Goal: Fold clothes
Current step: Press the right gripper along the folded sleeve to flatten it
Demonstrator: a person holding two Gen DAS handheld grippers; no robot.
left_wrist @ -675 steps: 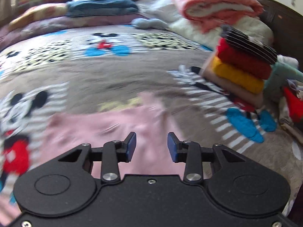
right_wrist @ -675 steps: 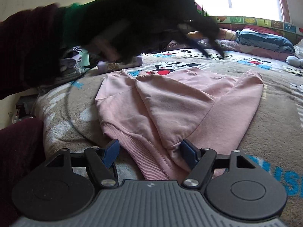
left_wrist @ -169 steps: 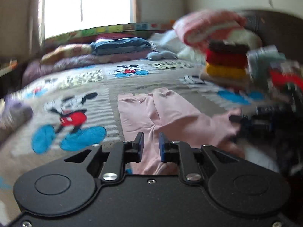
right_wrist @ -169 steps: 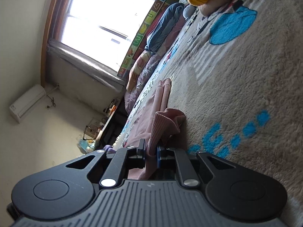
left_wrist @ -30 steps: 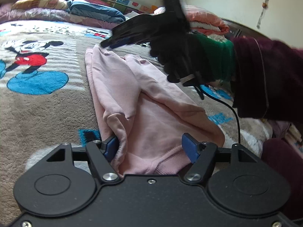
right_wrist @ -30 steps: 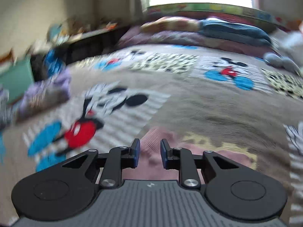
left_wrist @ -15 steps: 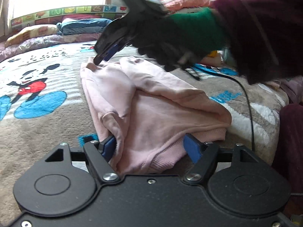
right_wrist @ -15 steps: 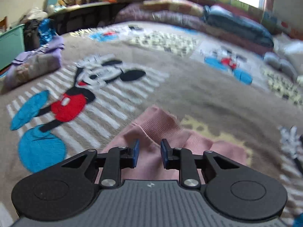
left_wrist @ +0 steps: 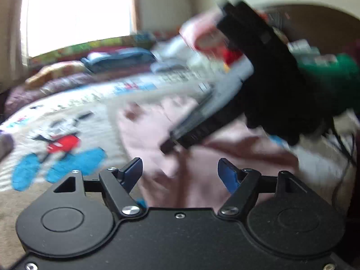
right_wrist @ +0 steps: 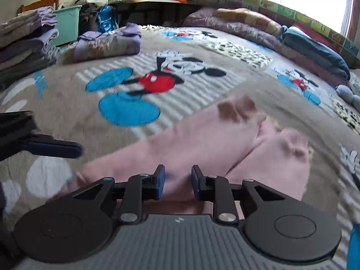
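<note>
I've got the pink sweatshirt (right_wrist: 202, 144) lying on the bed (right_wrist: 67, 103), partly folded, sleeves laid along the body w/ cuffs at the far end. My left gripper (left_wrist: 180, 171) sits at the near hem, fingers wide apart, nothing between them. My right gripper (right_wrist: 177, 182) hovers over the garment's middle, fingers at a narrow gap, and I see no cloth pinched there, just fabric below.

Risks, as I judge them: the two grippers are v. close in the left view, so closing in on the same fold could knock them together or drag the sleeves out of line. A grab that takes only the top layer would pull the fold apart. Fleecy bedcover may cling and bunch the hem.

Hard to read: left view is badly motion-blurred, the right gripper and gloved hand block the garment's far right part, and I can't tell where the hem edge lies under my left fingers. Folded stack (right_wrist: 24, 42) at far left is cut off.
</note>
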